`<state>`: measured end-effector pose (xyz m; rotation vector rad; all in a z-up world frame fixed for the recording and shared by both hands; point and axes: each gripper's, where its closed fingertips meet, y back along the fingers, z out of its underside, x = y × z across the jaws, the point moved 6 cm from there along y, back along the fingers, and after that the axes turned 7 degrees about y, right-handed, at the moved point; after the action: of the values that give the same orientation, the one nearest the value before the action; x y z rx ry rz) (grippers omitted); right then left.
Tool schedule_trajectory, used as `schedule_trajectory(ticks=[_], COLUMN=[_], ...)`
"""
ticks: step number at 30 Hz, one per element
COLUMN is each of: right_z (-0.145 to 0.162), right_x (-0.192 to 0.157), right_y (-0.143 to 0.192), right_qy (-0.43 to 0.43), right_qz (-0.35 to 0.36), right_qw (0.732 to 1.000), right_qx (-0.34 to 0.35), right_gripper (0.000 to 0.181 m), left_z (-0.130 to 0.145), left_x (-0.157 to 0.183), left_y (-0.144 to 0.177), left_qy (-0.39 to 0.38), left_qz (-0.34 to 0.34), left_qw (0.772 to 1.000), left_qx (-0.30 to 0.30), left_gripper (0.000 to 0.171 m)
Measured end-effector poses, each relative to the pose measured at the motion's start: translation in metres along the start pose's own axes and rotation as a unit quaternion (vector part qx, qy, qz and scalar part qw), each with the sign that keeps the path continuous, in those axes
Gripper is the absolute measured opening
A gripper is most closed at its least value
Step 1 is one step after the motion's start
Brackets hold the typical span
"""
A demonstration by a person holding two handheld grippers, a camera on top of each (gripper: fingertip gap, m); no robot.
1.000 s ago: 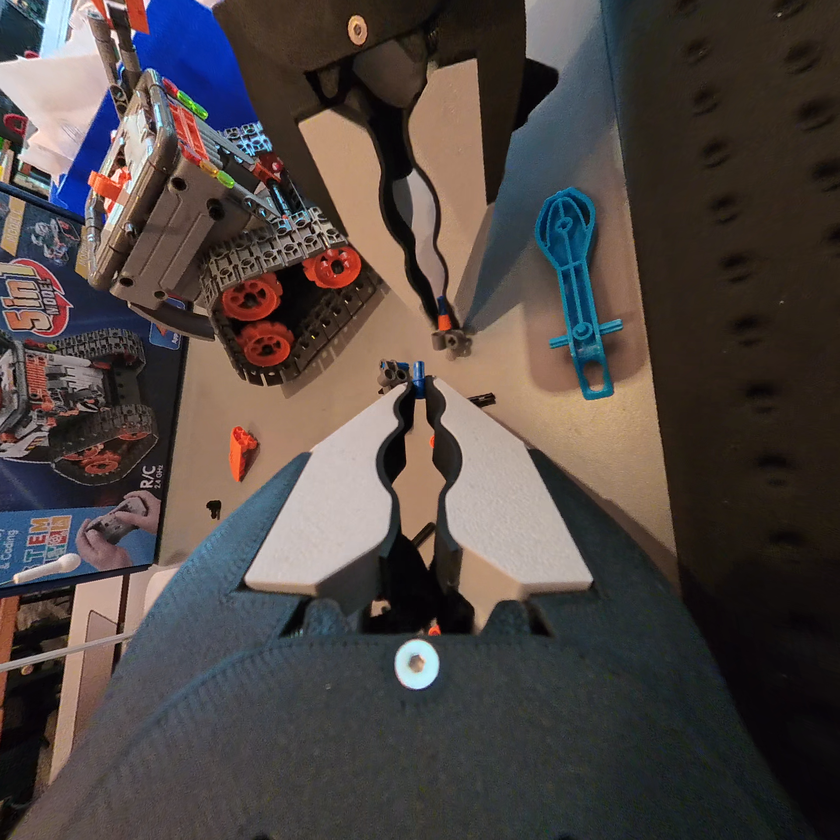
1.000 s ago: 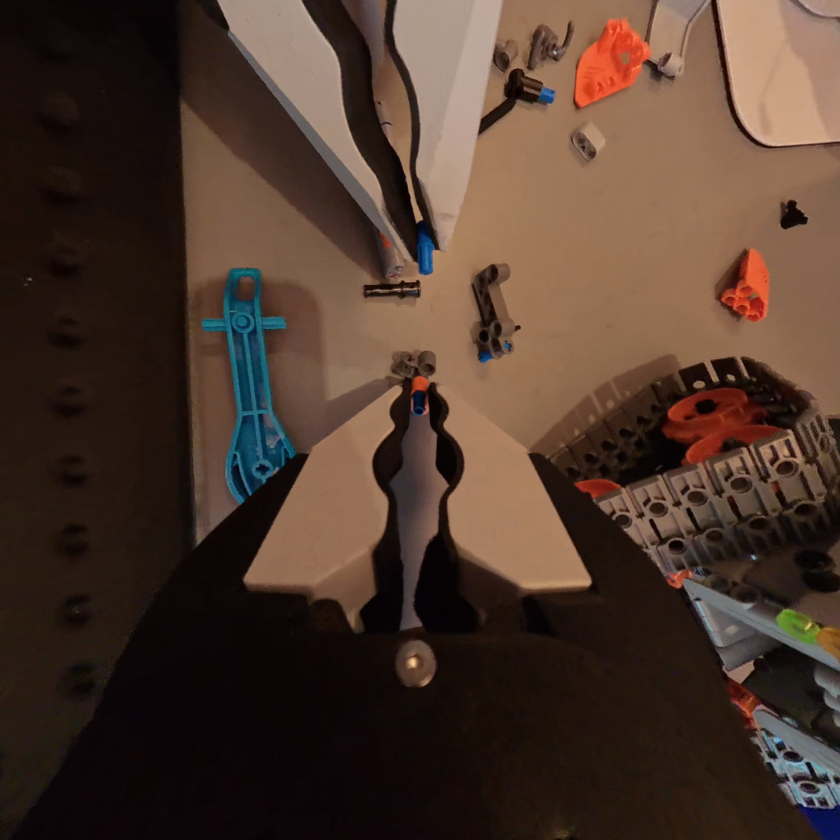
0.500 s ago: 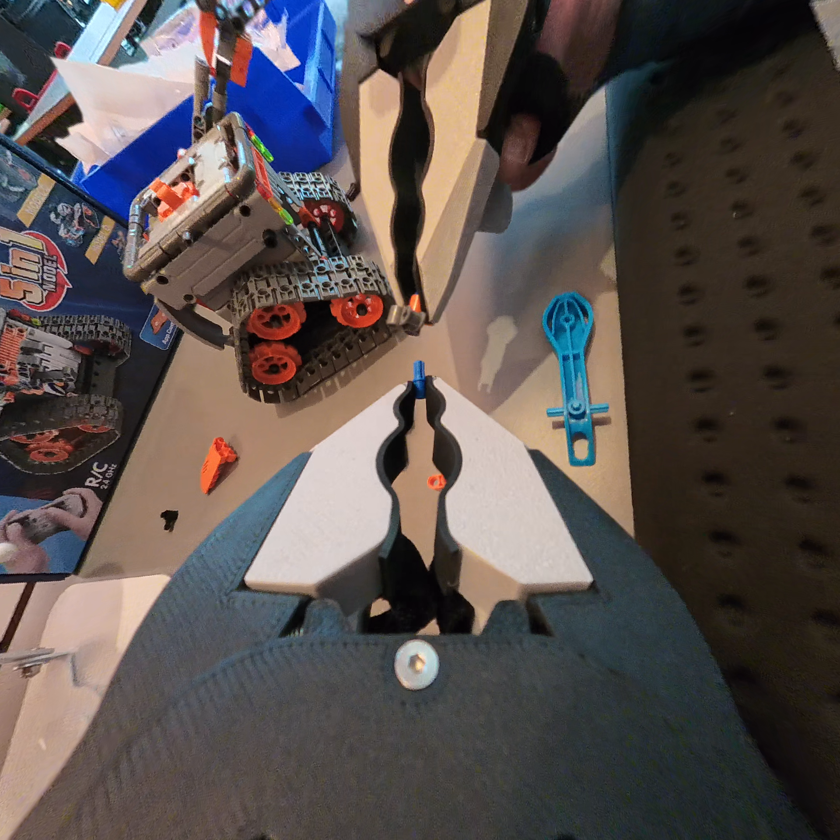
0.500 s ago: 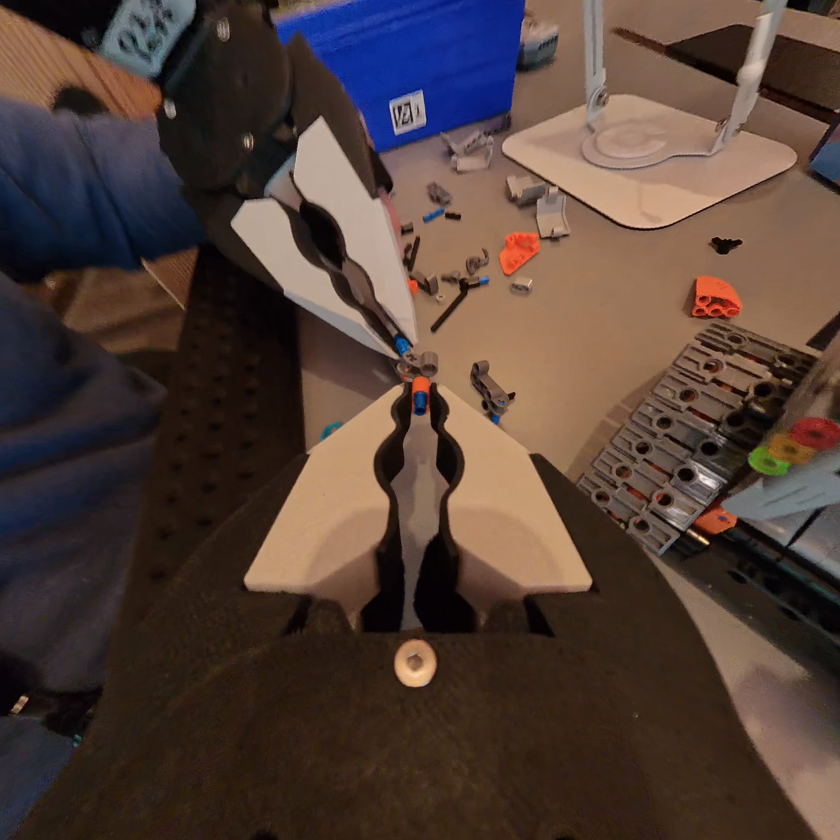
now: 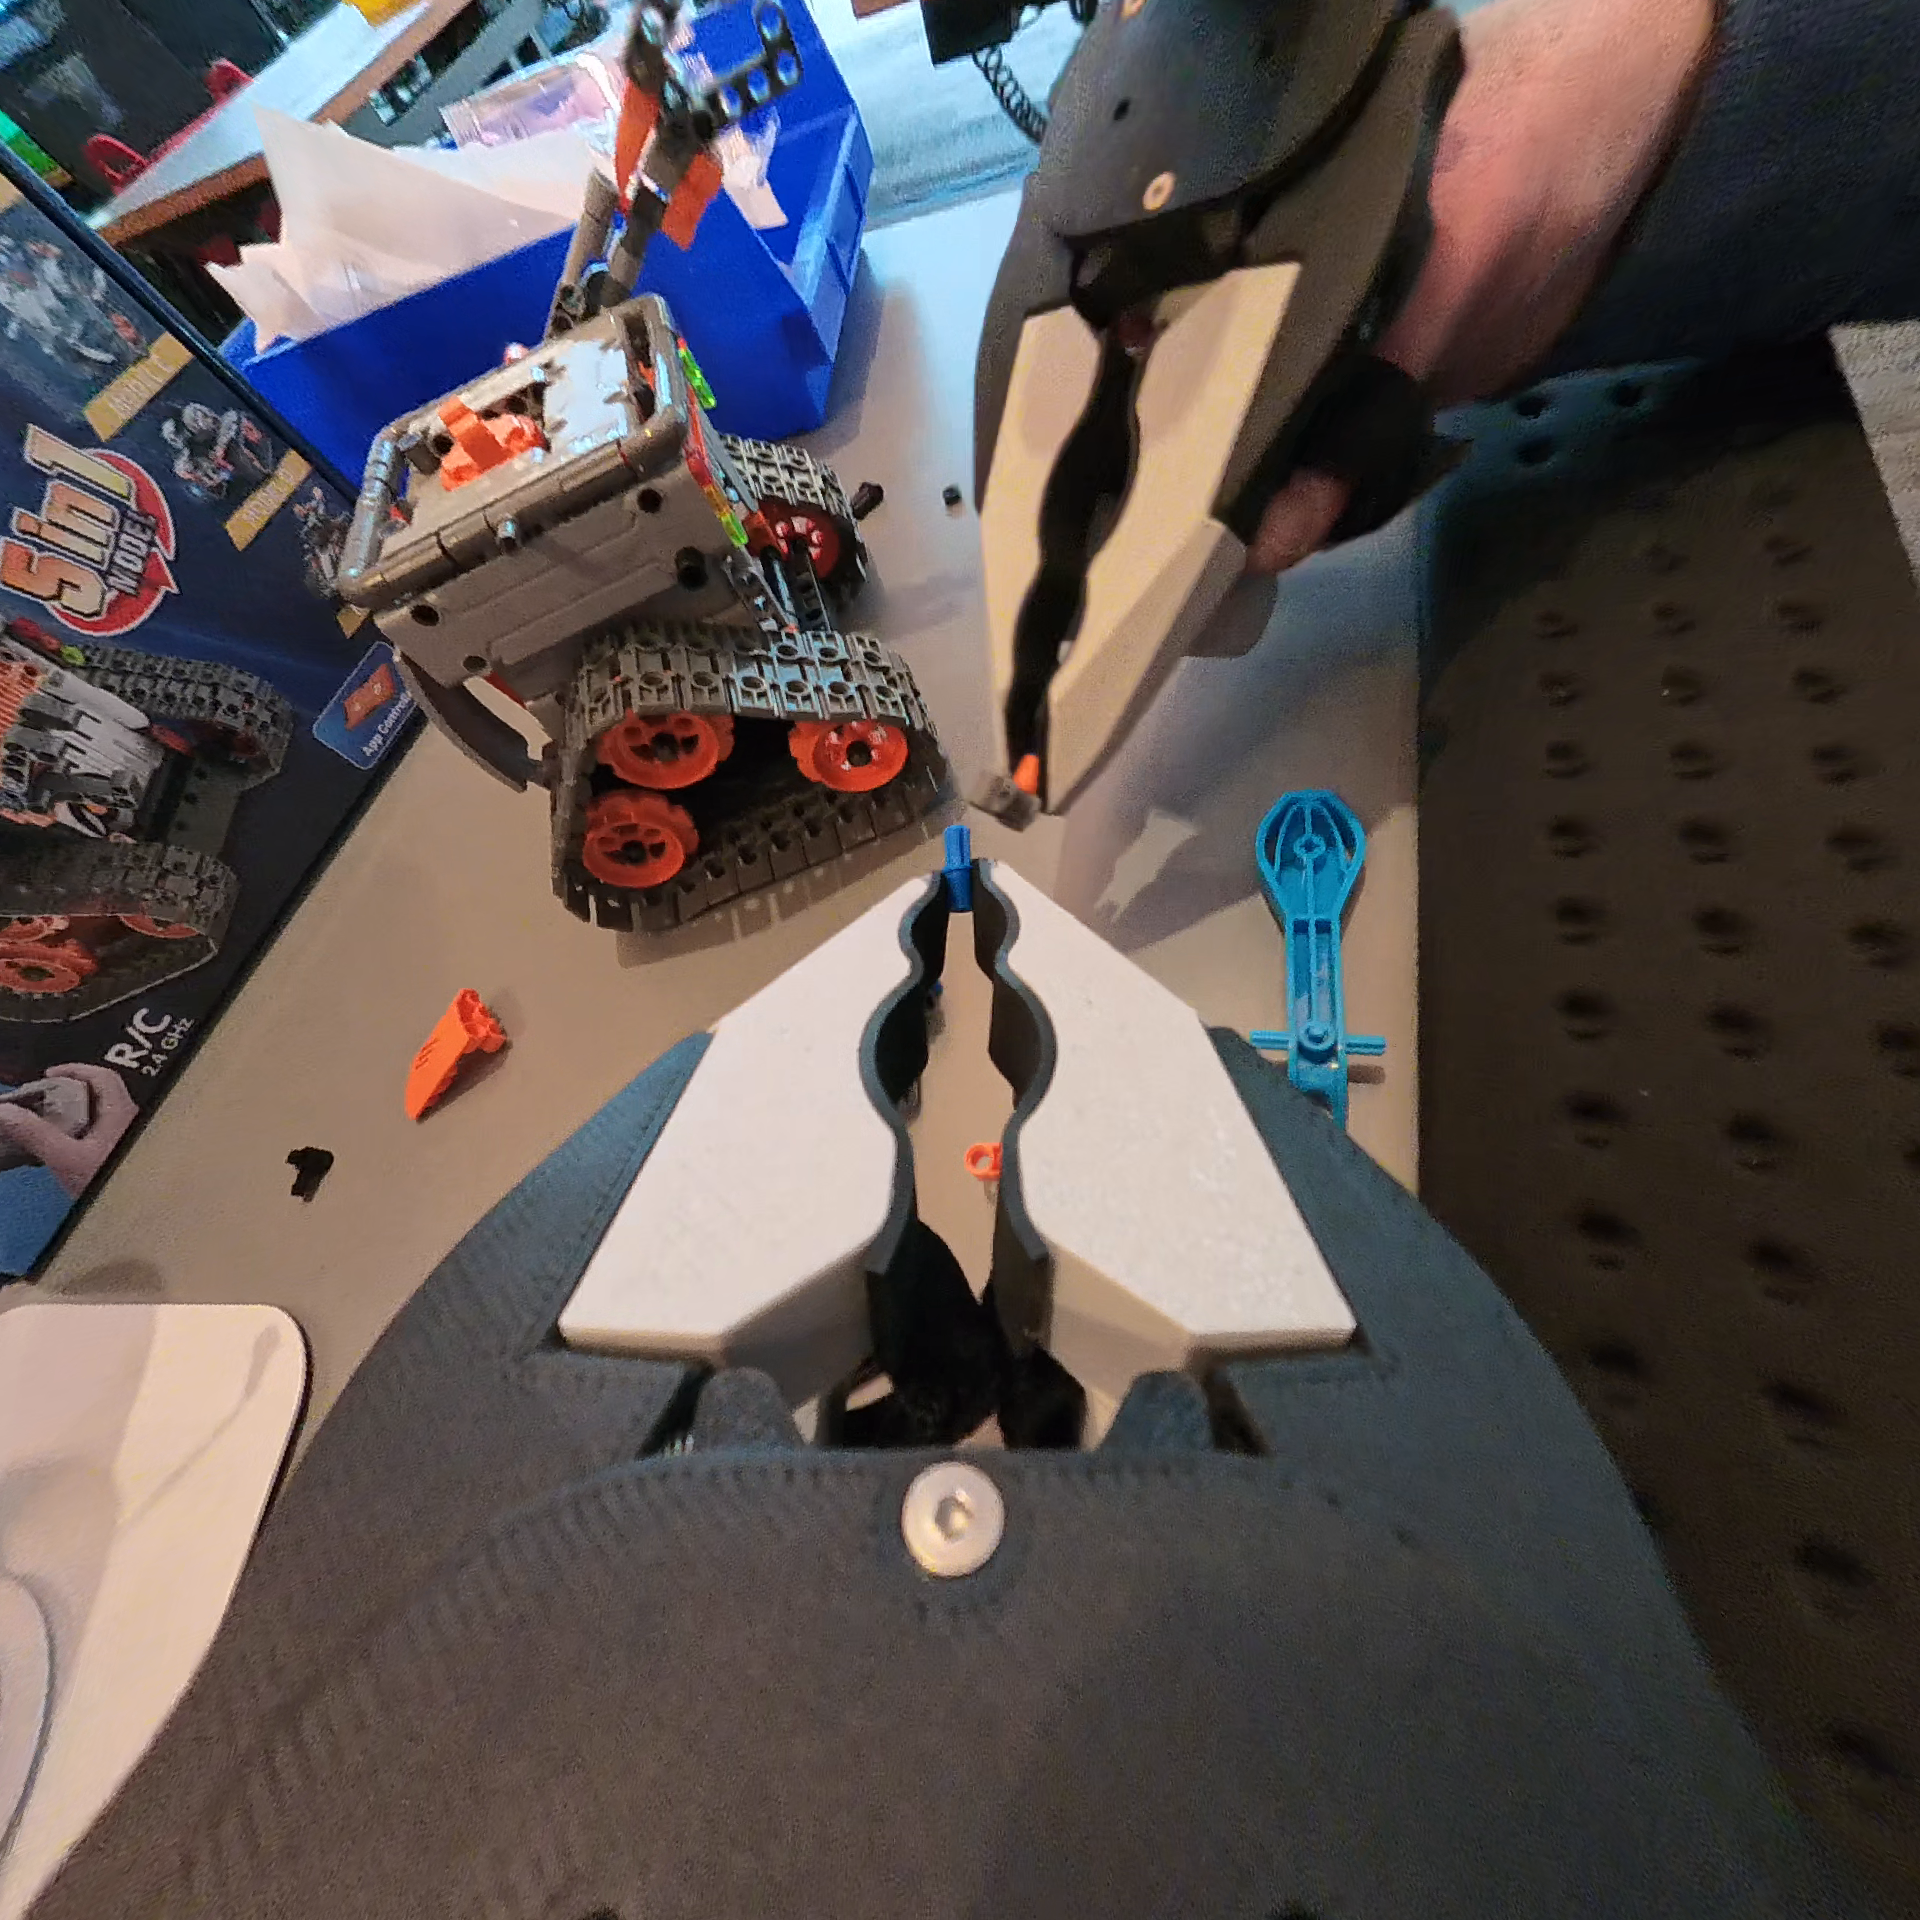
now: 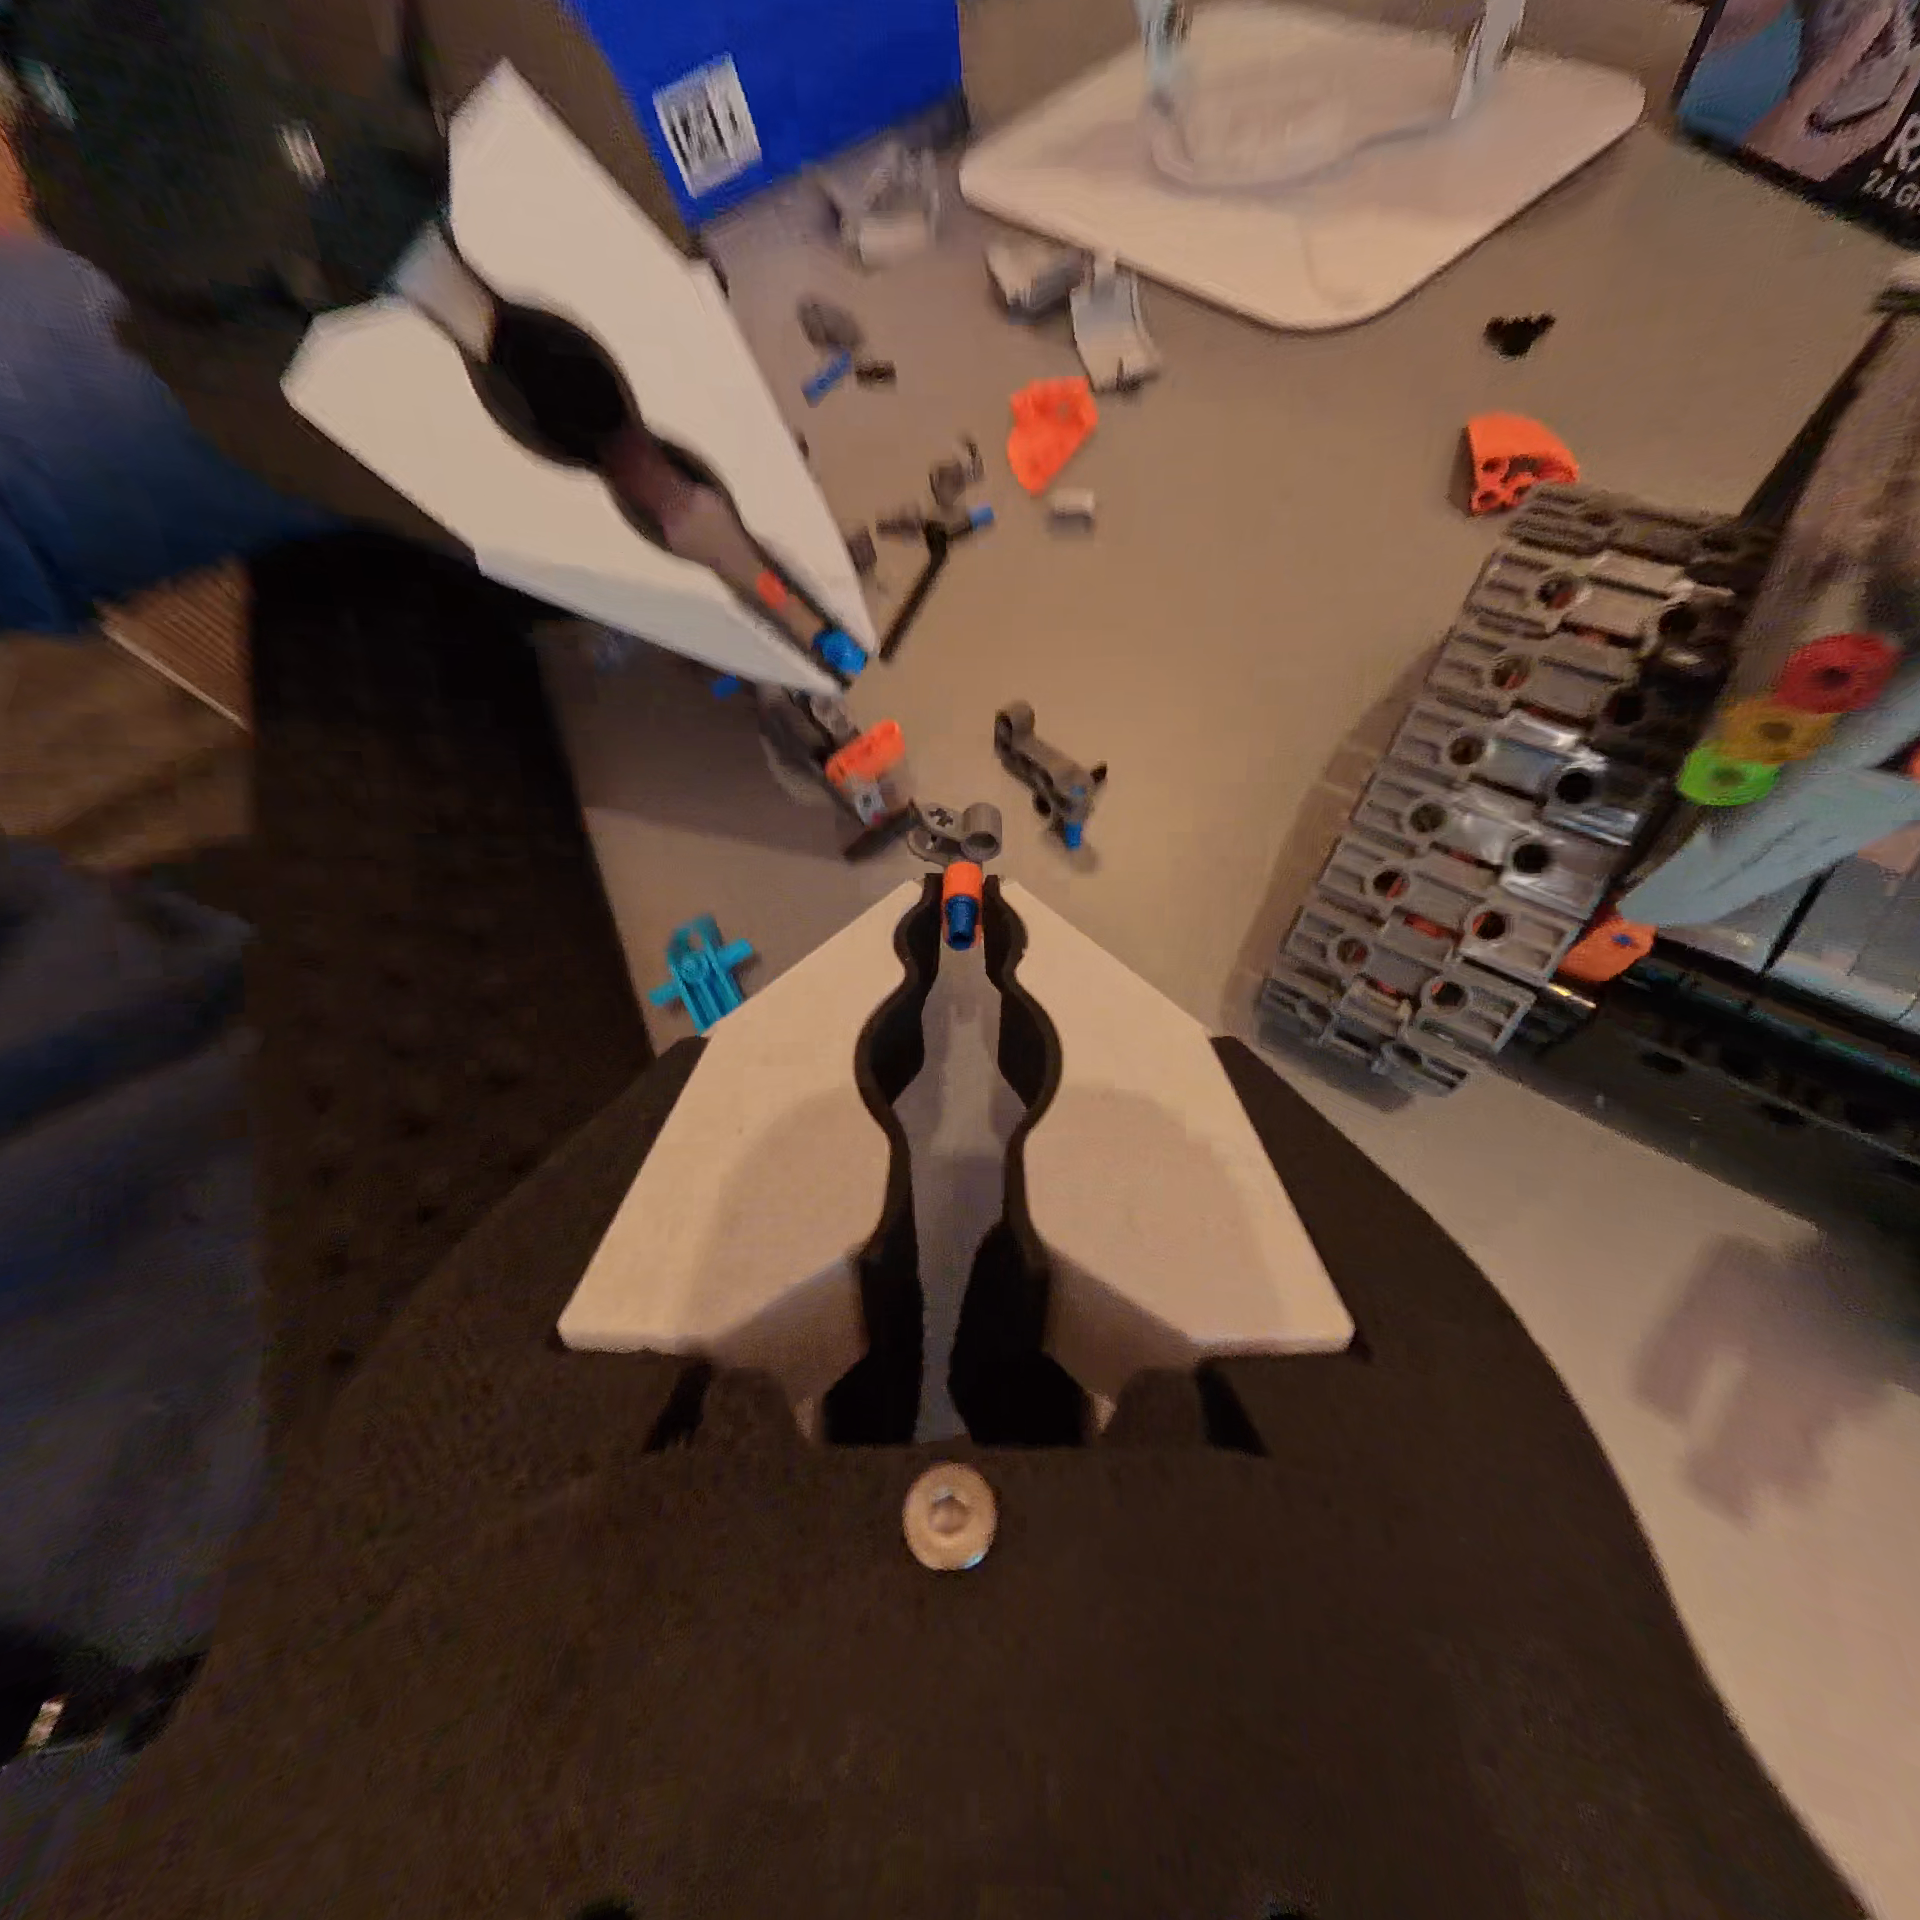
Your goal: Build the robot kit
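The left gripper has its jaws drawn narrow on a small blue pin, whose tip pokes out past the fingertips above the grey counter. Through the gap between the fingers, a tiny orange ring piece lies on the counter below. The right gripper likewise has its jaws pinched close, gripping an orange-and-blue pin with a small grey connector fixed at its far end.

In the left wrist view the two grippers' tips stand near each other but apart, the right one coming down from above with its grey connector just beyond the blue pin. Just beside them to the right lies a light blue plastic tool, flat along the edge of a dark perforated mat. To the left, an orange wedge piece and a small black piece lie apart on the counter. Farther off stands a grey tracked toy vehicle with orange wheels, beside a printed product box. Behind it sits a blue bin holding white paper.

In the right wrist view, blurred loose grey, black and orange pieces lie scattered on the counter, with a white stand base beyond.
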<state>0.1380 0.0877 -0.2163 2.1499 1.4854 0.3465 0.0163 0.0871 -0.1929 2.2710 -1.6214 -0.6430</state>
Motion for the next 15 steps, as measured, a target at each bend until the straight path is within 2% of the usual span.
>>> schedule_trajectory(ticks=[3, 5, 7, 10, 15], right_z=[0.014, 0.02, 0.024, 0.023, 0.015], right_x=[-0.006, -0.012, -0.014, -0.016, -0.019], right_y=[-0.009, -0.015, -0.019, -0.016, -0.003], right_qy=[0.099, 0.154, 0.181, 0.181, 0.191], right_qz=[0.054, 0.063, 0.067, 0.058, 0.058], right_qw=[0.989, 0.978, 0.969, 0.969, 0.97], right_qx=[-0.09, -0.128, -0.156, -0.161, -0.135], right_gripper=[0.005, 0.005, 0.014, 0.026, 0.022], left_z=[0.005, 0.009, 0.013, 0.015, 0.016], left_x=[0.0, 0.0, 0.001, 0.001, -0.002], left_y=[-0.003, -0.005, -0.006, -0.007, -0.004], left_qy=[-0.011, -0.013, -0.018, -0.018, -0.024], left_qz=[0.004, 0.004, 0.01, 0.011, 0.009], left_qw=[1.0, 0.999, 0.999, 0.998, 0.998], left_qx=[-0.018, -0.029, -0.042, -0.051, -0.057], left_gripper=[0.002, 0.002, 0.002, 0.002, 0.002])
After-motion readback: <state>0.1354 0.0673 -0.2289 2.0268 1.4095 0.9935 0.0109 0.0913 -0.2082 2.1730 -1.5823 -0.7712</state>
